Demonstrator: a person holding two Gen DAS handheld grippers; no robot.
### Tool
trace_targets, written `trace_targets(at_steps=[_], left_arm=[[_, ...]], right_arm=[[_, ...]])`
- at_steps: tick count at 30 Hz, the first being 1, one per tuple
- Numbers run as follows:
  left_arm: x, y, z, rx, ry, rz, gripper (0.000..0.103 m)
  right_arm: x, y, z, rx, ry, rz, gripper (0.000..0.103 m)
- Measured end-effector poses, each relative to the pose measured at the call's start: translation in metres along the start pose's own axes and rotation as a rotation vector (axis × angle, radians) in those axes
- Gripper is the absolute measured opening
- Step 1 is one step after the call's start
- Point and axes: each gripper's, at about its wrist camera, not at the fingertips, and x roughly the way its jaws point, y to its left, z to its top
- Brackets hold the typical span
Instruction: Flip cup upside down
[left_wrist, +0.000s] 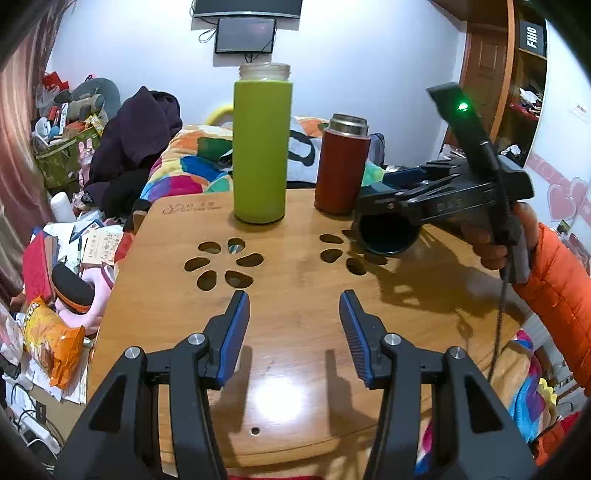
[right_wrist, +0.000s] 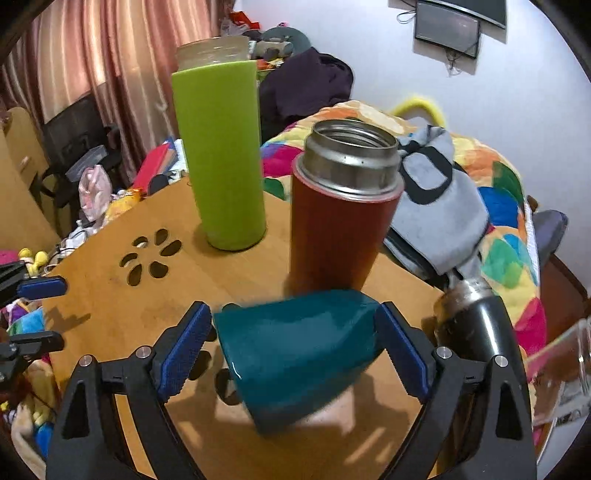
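Blue pads of the right gripper (right_wrist: 295, 343) clamp the teal cup (right_wrist: 299, 350), tilted above the table (right_wrist: 110, 317); better finish turning slowly, then lower; left gripper (left_wrist: 294, 332) hangs open.

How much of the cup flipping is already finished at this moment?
Done: the right gripper has closed on the teal cup and lifted it above the wooden table. In hand: the cup is tipped sideways, its opening facing the left-wrist camera, so about half turned. Left: finish the turn and set it rim-down. The left gripper is open and idle.
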Motion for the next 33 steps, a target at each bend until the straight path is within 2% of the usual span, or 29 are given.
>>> trace_targets(at_steps=[6,13,21,28,33], left_arm=[[0.006,0.002,0.002,-0.022,0.004,-0.02,0.05],[0.004,-0.005,0.003,-0.012,0.0,-0.03,0.05],[-0.001,-0.006,0.002,-0.007,-0.01,-0.03,0.05],[0.004,-0.008,0.0,-0.002,0.004,-0.033,0.05],[0.004,-0.009,0.0,0.005,0.002,-0.025,0.05]], right_arm=[[-0.001,0.001,-0.003,-0.008,-0.007,-0.024,0.087],[-0.009,0.002,-0.003,0.001,-0.018,0.011,0.087],[-0.003,-0.031,0.014,0.181,-0.024,0.045,0.087],[0.028,-0.037,0.021,0.229,0.076,0.037,0.087],[0.027,-0.038,0.017,0.234,0.08,0.064,0.087]])
